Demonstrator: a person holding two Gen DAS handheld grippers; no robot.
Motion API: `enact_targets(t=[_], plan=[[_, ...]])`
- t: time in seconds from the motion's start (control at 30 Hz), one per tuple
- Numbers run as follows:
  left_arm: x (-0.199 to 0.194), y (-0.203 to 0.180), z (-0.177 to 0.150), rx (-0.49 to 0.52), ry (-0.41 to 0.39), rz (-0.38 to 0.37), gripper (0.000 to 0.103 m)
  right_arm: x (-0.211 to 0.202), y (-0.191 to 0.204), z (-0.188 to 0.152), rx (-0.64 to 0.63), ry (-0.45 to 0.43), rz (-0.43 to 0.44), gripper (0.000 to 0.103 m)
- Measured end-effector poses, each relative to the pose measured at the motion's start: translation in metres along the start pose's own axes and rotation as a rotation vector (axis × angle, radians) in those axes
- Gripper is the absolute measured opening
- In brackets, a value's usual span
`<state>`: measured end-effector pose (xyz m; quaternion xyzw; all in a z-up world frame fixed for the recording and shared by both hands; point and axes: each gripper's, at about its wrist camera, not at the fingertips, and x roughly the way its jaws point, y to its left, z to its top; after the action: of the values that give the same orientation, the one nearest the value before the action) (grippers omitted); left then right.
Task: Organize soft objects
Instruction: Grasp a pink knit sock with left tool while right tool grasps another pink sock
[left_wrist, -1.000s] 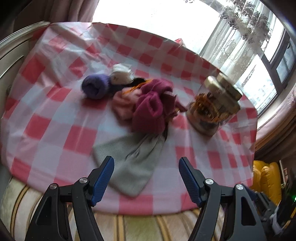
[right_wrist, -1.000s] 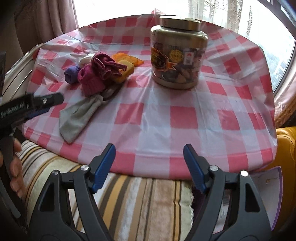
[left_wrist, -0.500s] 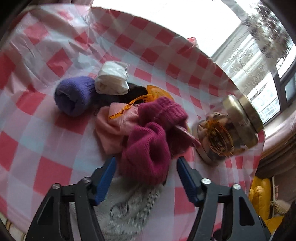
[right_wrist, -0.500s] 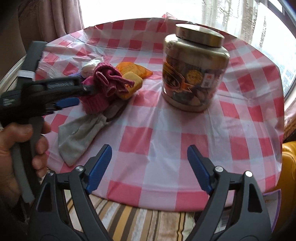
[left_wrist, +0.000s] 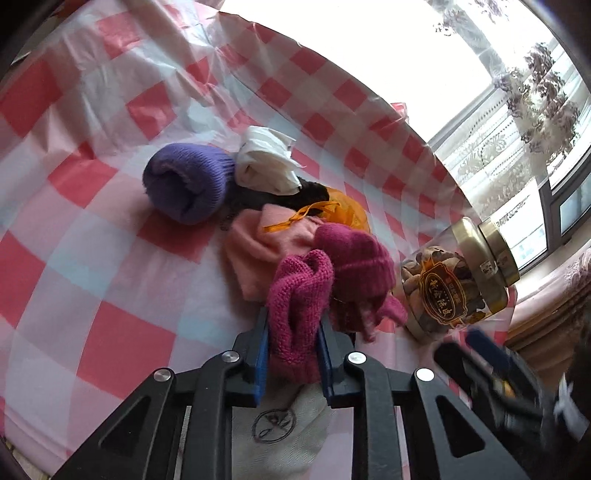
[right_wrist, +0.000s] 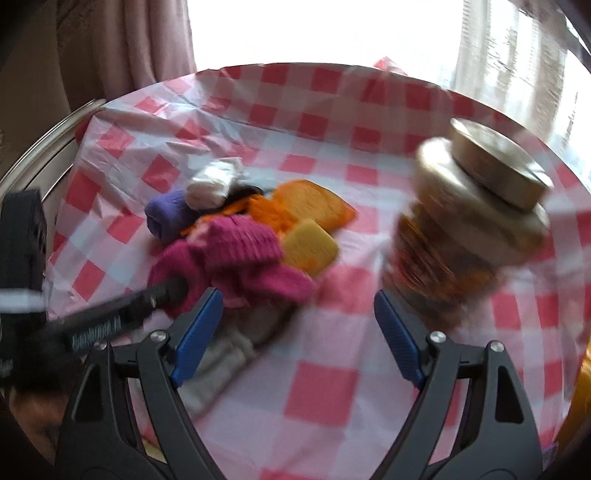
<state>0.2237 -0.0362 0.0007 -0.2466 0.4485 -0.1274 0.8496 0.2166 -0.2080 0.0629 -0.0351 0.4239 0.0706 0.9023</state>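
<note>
Magenta sock (left_wrist: 295, 314) between closing left tongs (left_wrist: 291, 354), beside jar (left_wrist: 454, 284)

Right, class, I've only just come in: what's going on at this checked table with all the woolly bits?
A person is sorting a heap of soft things on the checked tablecloth. The left tongs have just been closing and now pinch a magenta knitted sock at the near edge of the heap. The right tongs hang open over bare cloth, gripping nothing, between the heap and a gold-lidded jar. The purple sock roll and white bundle lie untouched.
</note>
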Motion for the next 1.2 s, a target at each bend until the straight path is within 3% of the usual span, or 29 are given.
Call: enact_targets(t=[0.33,0.53,0.6,0.63,0.83,1.2], plan=[[-0.017,0.02,-0.007,-0.047,-0.043,0.024,0.02,0.049,0.028,0.011,-0.049,0.048,0.055,0.086],[-0.032,0.024,-0.017,-0.022,-0.09,0.082,0.02,0.07,0.042,0.002,-0.078,0.088,0.06,0.085],[-0.035,0.026,-0.018,-0.014,-0.101,0.091,0.02,0.073,0.046,-0.002,-0.093,0.089,0.063,0.069],[-0.036,0.026,-0.019,-0.008,-0.105,0.094,0.02,0.074,0.048,-0.004,-0.106,0.096,0.069,0.047],[-0.039,0.022,-0.021,0.018,-0.121,0.113,0.02,0.06,0.056,-0.015,-0.135,0.064,0.053,0.038],[-0.057,0.016,-0.029,0.066,-0.184,0.149,0.02,0.013,0.049,-0.027,-0.067,-0.027,0.027,0.037]])
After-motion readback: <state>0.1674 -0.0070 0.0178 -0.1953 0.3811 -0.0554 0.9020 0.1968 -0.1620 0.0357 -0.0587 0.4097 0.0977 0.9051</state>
